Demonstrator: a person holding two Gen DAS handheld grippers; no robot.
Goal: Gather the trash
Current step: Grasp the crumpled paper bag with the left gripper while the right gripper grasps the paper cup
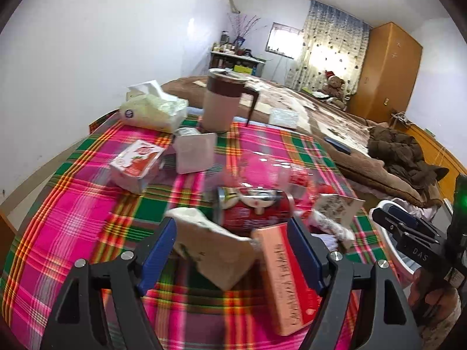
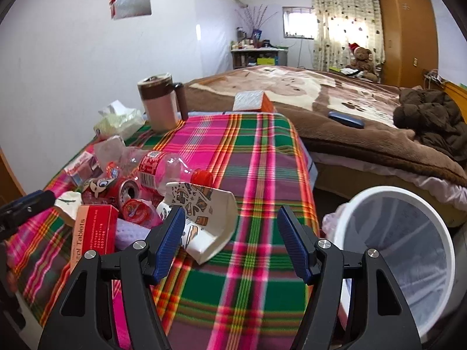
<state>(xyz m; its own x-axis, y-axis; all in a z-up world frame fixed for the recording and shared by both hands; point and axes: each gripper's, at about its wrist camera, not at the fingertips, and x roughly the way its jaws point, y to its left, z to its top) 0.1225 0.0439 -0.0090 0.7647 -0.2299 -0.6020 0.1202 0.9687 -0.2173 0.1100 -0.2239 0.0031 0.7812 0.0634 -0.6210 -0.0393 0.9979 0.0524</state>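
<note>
- Landmark = the white bin (image 2: 408,250), standing off the table's edge on the bed side; everything below is placed relative to it.
- Trash pile sits on the plaid tablecloth (image 2: 256,175), well away from the bin: crushed red can (image 1: 251,210), clear plastic bottle (image 2: 172,169) w/ red cap, flattened paper cup (image 2: 204,218), red tablet box (image 1: 289,277), torn cardboard piece (image 1: 210,250).
- Left gripper (image 1: 233,250) – jaws wide, nothing clamped. The cardboard piece and the tablet box both lie between its fingers; box stands on end, long axis running roughly along the fingers (blur makes contact hard to judge).
- Right gripper (image 2: 230,245) – also wide and empty. It hovers over bare cloth between pile and bin; the paper cup lies just beside its left finger, long axis slanting across the fingers.
- Key relation, as I read it: right gripper is nearer the bin, left is nearer the pile – the cup is the right's closest pick, needing a short shift away from the bin.
- Room: open cloth between pile and table edge, so carry path to the bin looks free. Bin mouth tilts toward the camera.
- Not trash prob.: mug (image 2: 159,105), tissue pack (image 1: 154,110).
</note>
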